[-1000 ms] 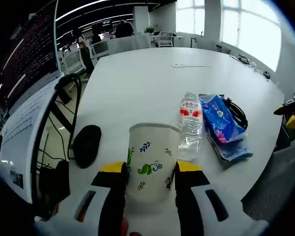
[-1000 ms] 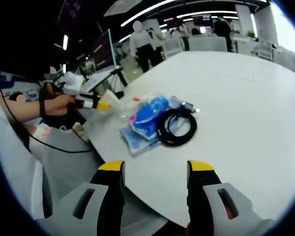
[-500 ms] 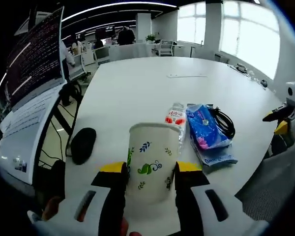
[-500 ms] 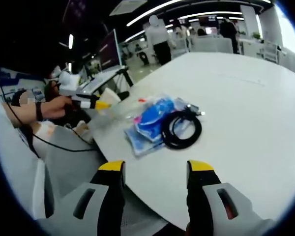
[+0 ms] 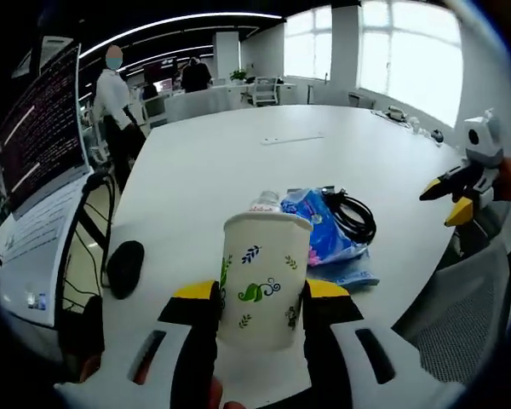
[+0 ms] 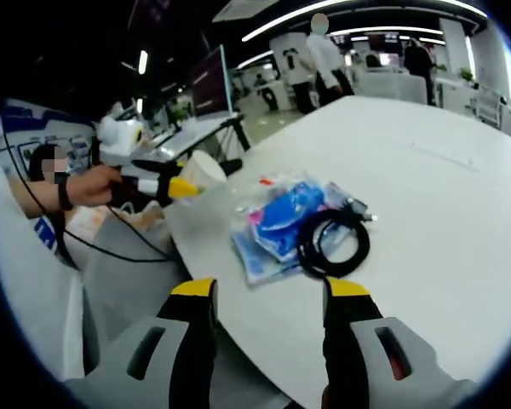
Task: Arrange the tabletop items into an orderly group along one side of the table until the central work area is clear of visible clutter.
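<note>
Between your left gripper's (image 5: 260,296) jaws sits a white, leaf-printed paper cup (image 5: 262,277), likely light and crushable; squeeze gently mid-wall. Your right gripper (image 6: 268,294) is open-jawed, empty.

No readable text. Monitor (image 5: 43,128) at upper left of left gripper view shows lines of text, too small. Cup (image 5: 262,277) lower centre has leaf print only, no words.

Bottle mostly hidden
The white leaf-printed paper cup (image 5: 264,285) is covering the clear plastic bottle (image 5: 265,203), leaving its cap showing.
</note>
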Demonstrator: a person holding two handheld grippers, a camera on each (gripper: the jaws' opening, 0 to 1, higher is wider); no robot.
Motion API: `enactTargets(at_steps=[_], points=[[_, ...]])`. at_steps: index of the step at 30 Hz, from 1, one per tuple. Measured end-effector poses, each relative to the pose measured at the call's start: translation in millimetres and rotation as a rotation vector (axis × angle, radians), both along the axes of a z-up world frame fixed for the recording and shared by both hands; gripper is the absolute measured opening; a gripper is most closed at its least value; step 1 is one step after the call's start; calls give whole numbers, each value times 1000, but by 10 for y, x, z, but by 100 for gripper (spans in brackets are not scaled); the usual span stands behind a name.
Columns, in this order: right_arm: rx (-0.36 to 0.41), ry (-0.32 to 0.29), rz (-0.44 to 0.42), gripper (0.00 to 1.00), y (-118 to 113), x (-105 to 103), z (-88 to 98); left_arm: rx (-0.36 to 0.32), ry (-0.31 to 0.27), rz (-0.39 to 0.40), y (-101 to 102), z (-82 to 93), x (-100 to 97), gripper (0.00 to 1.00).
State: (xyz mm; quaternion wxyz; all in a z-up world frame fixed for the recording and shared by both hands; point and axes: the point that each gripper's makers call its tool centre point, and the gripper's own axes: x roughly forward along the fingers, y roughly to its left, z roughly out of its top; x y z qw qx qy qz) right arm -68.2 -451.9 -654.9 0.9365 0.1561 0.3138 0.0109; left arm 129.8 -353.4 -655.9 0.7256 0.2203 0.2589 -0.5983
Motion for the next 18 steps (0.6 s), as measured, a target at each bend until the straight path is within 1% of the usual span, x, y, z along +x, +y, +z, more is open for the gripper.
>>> enactTargets(at_steps=[11, 14, 18], points=[[21, -49, 49, 45, 77, 212, 148, -10, -18, -146, -153, 58, -465, 38], [40, -67, 50, 45, 96, 256, 186, -8, -22, -186, -187, 58, -585, 38], [73, -93, 56, 42, 142, 318, 251, 1, -41, -243, -236, 59, -726, 38]])
